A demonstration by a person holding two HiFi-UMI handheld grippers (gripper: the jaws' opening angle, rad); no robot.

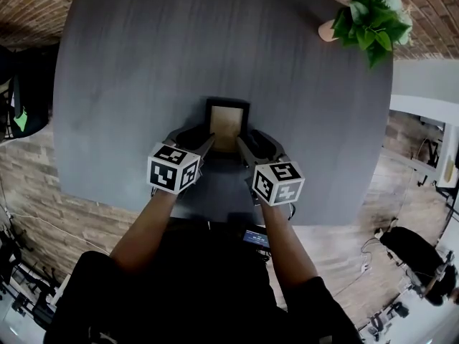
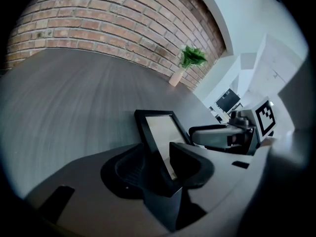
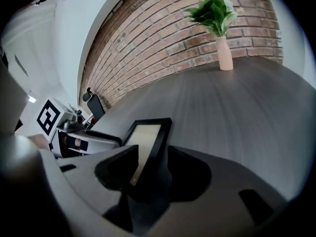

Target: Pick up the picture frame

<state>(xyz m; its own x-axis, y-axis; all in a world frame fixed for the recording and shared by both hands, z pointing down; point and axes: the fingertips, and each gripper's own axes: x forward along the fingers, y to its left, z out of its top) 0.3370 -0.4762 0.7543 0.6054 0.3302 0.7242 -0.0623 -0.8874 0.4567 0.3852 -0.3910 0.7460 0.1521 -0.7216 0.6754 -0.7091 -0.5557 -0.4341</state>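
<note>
Two hand-held grippers with marker cubes were seen angled down over the near part of a dark grey wooden table (image 1: 143, 63). At the left, the left gripper (image 1: 201, 143) was held with its jaws wide, set around the left side of the black rectangular picture frame with a beige panel (image 1: 227, 126), which rested on the table. At the right, the right gripper (image 1: 247, 145) was spread likewise around the frame's right side. The grasp was judged in hand; next, both would need closing before a level lift.
</note>
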